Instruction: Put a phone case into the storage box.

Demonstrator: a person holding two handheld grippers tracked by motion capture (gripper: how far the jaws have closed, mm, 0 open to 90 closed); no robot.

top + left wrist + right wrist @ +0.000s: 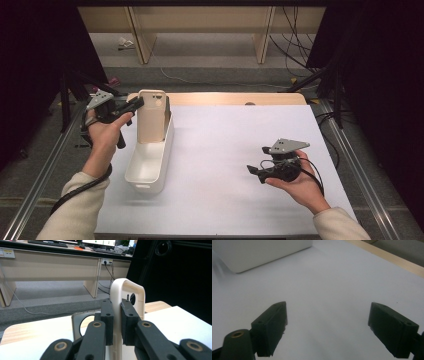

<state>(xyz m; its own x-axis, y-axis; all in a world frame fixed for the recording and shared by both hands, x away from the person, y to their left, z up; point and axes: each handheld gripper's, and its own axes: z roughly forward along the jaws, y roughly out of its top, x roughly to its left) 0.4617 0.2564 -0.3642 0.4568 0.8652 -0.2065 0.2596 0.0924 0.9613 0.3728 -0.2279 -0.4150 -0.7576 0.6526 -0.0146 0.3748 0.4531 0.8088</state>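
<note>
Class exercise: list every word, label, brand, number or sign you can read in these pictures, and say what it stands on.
None can be read.
The beige lid held by the left gripper bears no print.
The white bin is plain.
The wall labels are too small and blurred to read.

Left gripper view: lid (126, 290) bottom edge cut off by frame, lower part hidden behind the black pads. High view: lid foot hidden inside white bin (150, 172). Right gripper view: bin corner (259, 252) cropped at top, blurred.
</note>
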